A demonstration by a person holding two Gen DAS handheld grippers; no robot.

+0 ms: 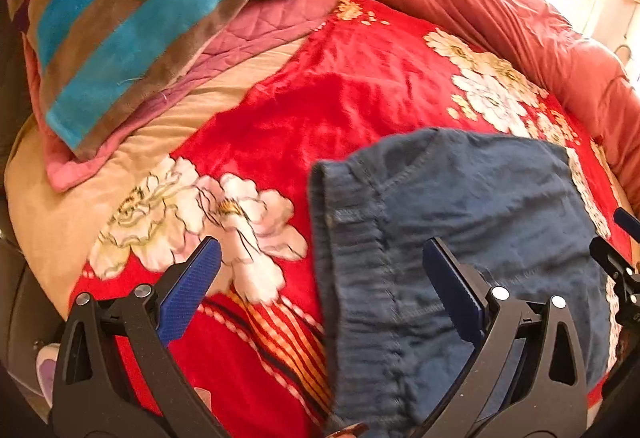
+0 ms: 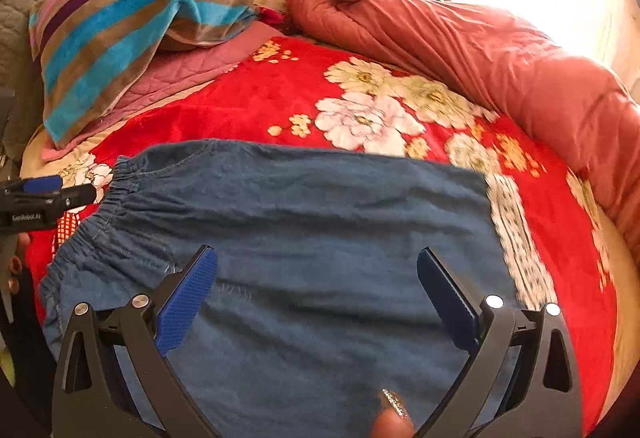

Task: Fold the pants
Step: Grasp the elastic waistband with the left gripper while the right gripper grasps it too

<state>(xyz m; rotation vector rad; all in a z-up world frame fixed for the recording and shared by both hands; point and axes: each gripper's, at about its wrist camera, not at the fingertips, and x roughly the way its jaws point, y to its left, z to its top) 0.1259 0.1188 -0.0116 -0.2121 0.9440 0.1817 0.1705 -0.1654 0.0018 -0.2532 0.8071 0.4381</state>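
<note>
Both the left gripper [image 1: 322, 258] and right gripper [image 2: 317, 266] hover with fingers spread, grasping nothing, above the folded blue denim elastic-waist pants [image 2: 304, 238] lying on the red floral blanket [image 2: 256, 105] covering the bed.

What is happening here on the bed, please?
A person holds a tool in each hand above blue pants that lie on a red flowered blanket. Both the left tool and the right tool are open and grip nothing. The pants lie flat, with the elastic waistband toward the left tool. The next grasp has not been made yet.
</note>
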